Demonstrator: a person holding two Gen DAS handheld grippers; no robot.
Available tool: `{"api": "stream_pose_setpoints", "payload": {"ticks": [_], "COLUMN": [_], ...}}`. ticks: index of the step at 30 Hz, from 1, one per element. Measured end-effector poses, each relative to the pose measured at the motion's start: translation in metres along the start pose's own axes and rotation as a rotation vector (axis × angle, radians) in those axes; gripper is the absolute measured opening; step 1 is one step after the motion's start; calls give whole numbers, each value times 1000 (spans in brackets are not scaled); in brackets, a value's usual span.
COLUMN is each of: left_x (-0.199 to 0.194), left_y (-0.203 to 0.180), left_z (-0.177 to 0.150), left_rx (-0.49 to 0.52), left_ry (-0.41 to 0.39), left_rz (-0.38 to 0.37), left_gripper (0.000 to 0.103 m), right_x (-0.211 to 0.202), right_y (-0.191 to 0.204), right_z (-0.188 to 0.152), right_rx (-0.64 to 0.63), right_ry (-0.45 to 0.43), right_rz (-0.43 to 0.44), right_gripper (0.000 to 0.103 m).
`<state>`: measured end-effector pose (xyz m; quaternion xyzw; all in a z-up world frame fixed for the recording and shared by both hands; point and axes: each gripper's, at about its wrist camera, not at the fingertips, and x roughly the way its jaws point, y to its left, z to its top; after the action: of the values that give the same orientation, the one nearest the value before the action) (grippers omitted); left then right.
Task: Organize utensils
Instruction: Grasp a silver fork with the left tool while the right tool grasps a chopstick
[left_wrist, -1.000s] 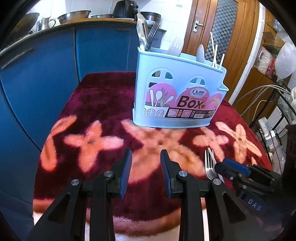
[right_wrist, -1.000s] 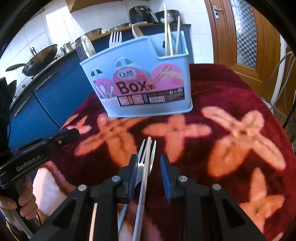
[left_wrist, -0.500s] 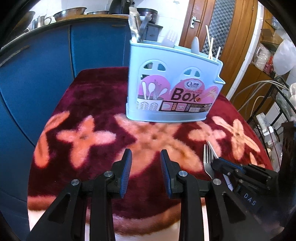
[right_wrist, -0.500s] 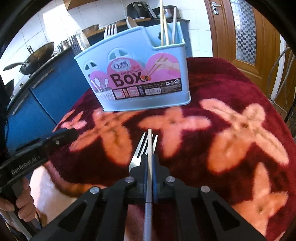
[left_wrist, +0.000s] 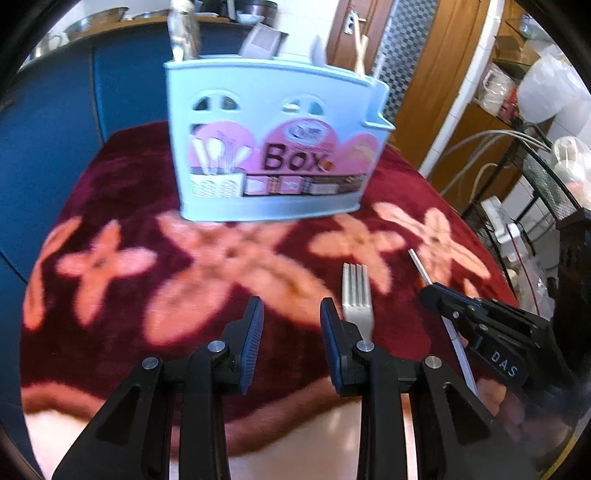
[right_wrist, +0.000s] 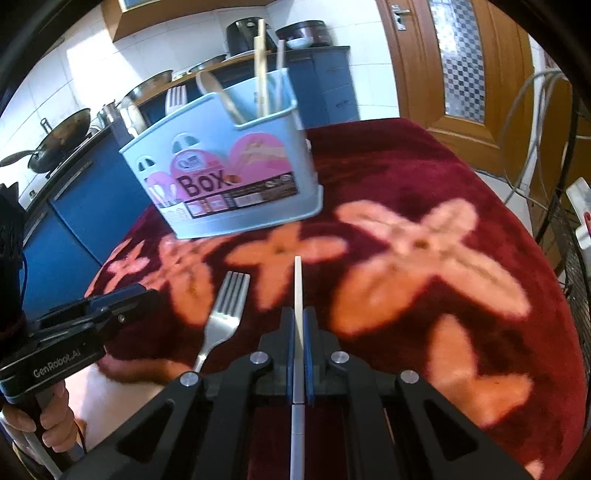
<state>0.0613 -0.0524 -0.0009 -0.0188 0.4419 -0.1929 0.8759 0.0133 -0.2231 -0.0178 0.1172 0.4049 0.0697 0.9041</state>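
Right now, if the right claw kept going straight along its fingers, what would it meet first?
Probably the floral cloth: the right claw, shut on a white chopstick, points past the right end of the blue utensil box. Depth is unclear, so a box corner hit is possible.

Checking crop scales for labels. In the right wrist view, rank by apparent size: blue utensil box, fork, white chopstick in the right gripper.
1. Blue utensil box, clearly largest.
2-3. Fork and white chopstick: unranked. The chopstick shows longer but thinner, runs out of frame, and sits nearer the camera, clamped in the right gripper.
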Motion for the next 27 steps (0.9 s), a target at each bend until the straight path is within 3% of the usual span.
{"api": "stream_pose_setpoints", "payload": {"ticks": [9,21,27], "left_x": [21,40,43], "left_y": [-25,-36,-39], "left_z": [0,6,9], "left_rx": [26,41,47], "left_ry": [88,128,114], "left_rz": [-82,-105,-89], "left_gripper": [32,31,10], "right_x": [-8,-8,-4], "right_y": [-22,-35,-36], "right_z": [-3,-8,-9], "right_rx": [36,59,62], "right_ry": [-14,-18,-13], "right_rz": [4,33,39], "right_gripper": [6,6,7]}}
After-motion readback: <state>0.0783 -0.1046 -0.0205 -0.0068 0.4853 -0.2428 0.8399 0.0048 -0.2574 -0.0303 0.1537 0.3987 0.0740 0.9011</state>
